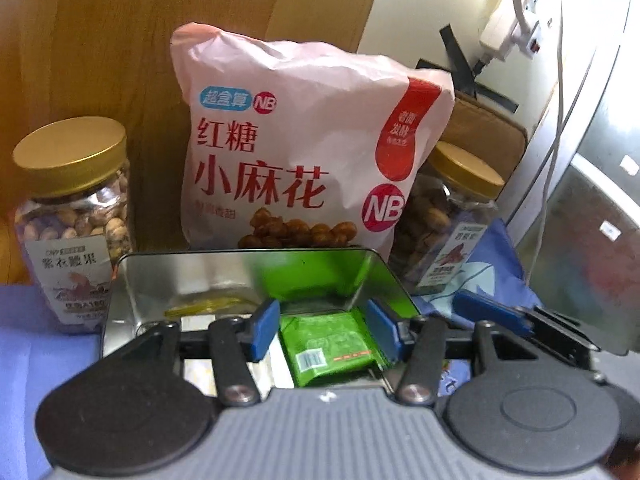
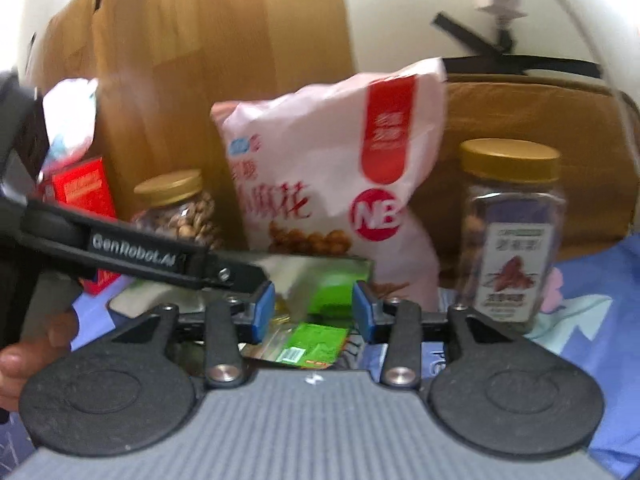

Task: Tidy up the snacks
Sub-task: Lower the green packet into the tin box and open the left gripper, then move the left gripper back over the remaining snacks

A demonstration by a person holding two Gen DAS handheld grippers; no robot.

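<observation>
Both grippers' fingers (image 1: 264, 330) apart

Rectangular silver tin box (image 1: 372, 276): bare metal, mirror-glossy inside. Green snack packet (image 1: 332, 344): shiny foil. Pink snack bag (image 1: 304, 140): matt, crinkled film. Clear plastic jars (image 1: 74, 220), gold lids: satin metal. Brown panel (image 1: 160, 40): smooth wood grain. Blue cloth (image 2: 600, 320): soft, printed.

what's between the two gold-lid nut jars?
The pink snack bag stands between the left jar and right jar; left wrist view shows it.
</observation>
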